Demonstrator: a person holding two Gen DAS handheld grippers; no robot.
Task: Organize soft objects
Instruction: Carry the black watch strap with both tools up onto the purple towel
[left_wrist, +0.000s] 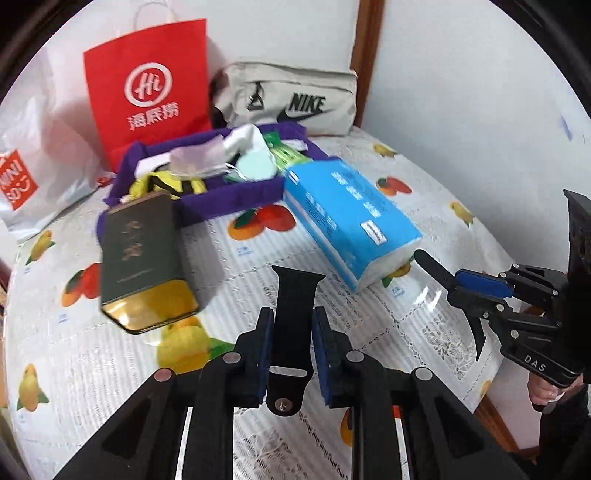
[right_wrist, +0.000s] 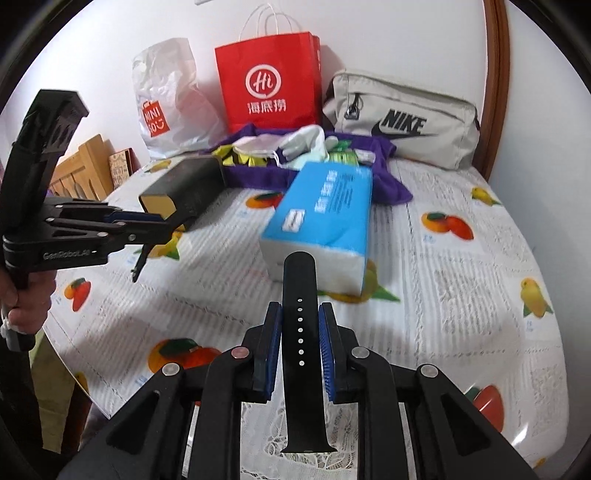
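Now | left tongs (left_wrist: 292, 345) grip buckle strap (left_wrist: 294, 314) | right tongs (right_wrist: 300, 345) grip holed strap (right_wrist: 301, 332), ends cropped

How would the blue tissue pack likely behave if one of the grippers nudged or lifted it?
The blue tissue pack looks soft: its film wrapper is creased, so it would probably dent under the pads. It lies flat on the glossy tablecloth, so a push would likely slide it rather than tip it. It is probably light for its bulk.

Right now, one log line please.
left gripper: shut on black pin-end watch strap | right gripper: shut on black holed watch strap
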